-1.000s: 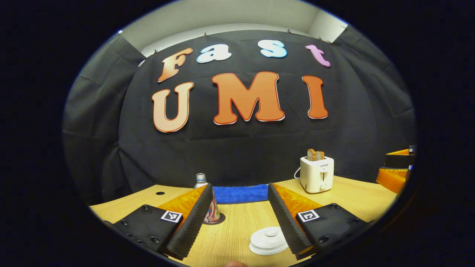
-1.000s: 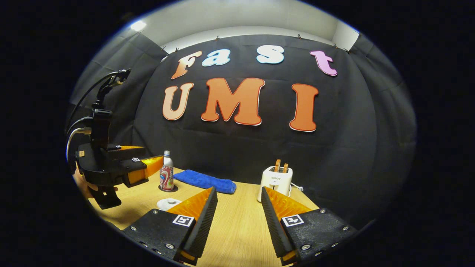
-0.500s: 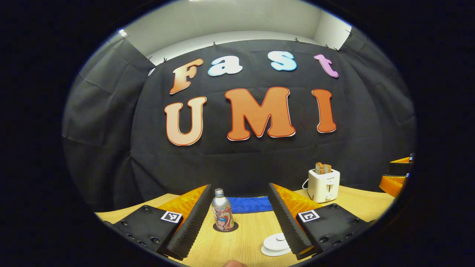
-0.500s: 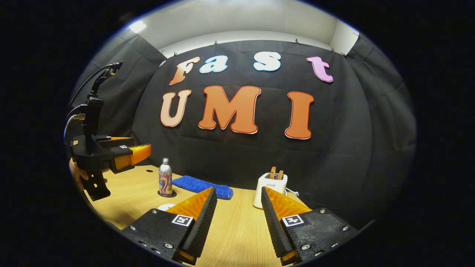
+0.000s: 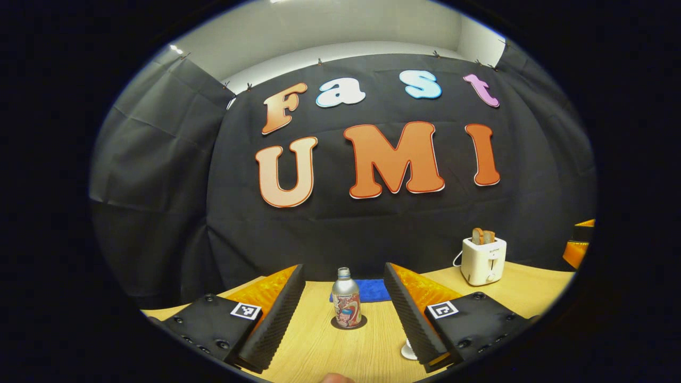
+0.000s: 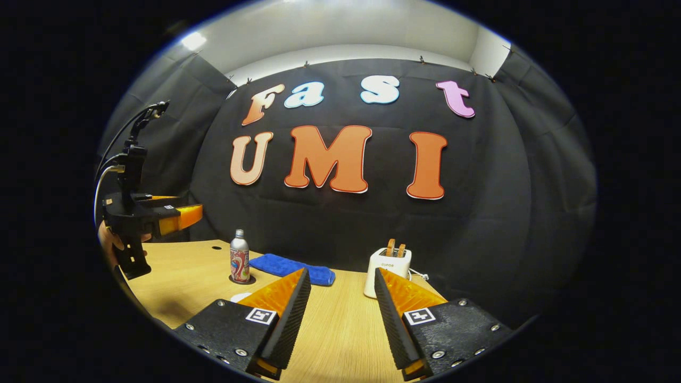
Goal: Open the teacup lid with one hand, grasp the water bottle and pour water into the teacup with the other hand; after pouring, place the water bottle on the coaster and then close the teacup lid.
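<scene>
1. Nearest, in the left gripper view: left gripper (image 5: 343, 268), jaws spread wide and pinching nothing, held above the bench (image 5: 319, 346).
2. Low beside its right finger: a sliver of the white cup (image 5: 408, 351), mostly hidden (lid on or off: cannot tell from so little).
3. Framed between those jaws but well ahead of them: bottle (image 5: 346, 304), upright on the dark coaster (image 5: 348, 323).
4. In the right gripper view: right gripper (image 6: 341, 271), jaws likewise spread and empty, aimed toward the gap between towel (image 6: 292, 267) and toaster (image 6: 387, 271).
5. Farther back: blue towel lying behind the bottle at the foot of the wall. White toaster with bread in its slots off to the right, well apart from bottle and cup.
6. At the left edge of the right gripper view: the left gripper again, gripped by a hand (image 6: 109, 244), clear of the bench and short of the bottle.
7. Step in hand, as a judgement: none under grip. Bottle on coaster with both jaws empty fits either the very start or the very end.
8. If the start, next move calls for:
   - lowering one gripper onto the cup's lid, pinching it and lifting it aside;
   - closing the other squarely around the bottle's body, low enough not to tip so tall and narrow a thing.
</scene>
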Tool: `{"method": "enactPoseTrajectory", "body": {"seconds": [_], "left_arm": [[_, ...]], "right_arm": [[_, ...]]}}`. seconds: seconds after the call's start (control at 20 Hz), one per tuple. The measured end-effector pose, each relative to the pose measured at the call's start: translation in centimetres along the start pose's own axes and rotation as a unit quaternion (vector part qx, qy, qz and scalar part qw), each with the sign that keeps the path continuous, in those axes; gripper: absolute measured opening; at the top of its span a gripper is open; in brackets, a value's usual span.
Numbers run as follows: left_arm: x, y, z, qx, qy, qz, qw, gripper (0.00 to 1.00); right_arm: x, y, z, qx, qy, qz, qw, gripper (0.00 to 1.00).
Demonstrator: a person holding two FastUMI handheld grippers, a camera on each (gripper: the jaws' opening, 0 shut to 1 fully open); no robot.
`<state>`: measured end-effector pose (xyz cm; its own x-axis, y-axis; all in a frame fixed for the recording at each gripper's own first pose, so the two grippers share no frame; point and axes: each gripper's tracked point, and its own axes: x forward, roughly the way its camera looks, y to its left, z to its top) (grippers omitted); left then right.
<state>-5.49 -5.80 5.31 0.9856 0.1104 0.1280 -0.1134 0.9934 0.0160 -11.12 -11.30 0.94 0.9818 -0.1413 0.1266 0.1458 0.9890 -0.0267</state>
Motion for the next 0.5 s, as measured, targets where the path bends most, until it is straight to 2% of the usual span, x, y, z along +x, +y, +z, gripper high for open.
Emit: {"method": "enactPoseTrajectory", "body": {"seconds": [0.4, 0.5], "left_arm": [[0.3, 1.4, -0.4, 0.007, -0.001, 0.014, 1.000, 1.00], [0.5, 1.6, -0.5, 0.009, -0.001, 0.017, 1.000, 0.93]], "right_arm": [[0.9, 0.1, -0.1, 0.005, -0.002, 0.001, 1.000, 0.72], [1.1, 0.2, -0.1, 0.010, -0.002, 0.001, 1.000, 0.72]]}}
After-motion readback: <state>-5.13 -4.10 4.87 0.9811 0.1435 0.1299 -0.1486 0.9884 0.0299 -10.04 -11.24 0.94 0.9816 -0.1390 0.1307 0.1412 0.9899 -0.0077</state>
